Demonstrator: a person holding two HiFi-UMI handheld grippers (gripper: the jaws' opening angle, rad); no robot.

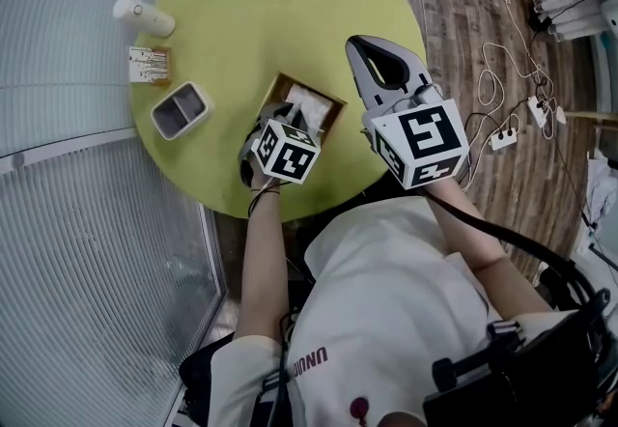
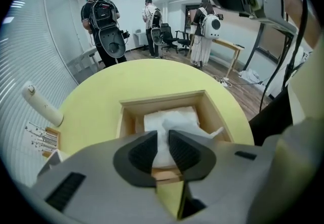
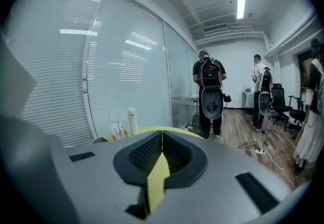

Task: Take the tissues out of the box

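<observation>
Barely begun: the tissues (image 2: 172,119) all lay in the box (image 2: 162,97). The left gripper (image 2: 162,139) had its jaws narrowly apart around the topmost one, not yet pinching. The right gripper (image 3: 162,139) was clenched on nothing.

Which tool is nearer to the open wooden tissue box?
Left. The left tool is over the open wooden tissue box, white tissue between its jaws; the right tool is beside the box, to its right, shut and empty.
</observation>
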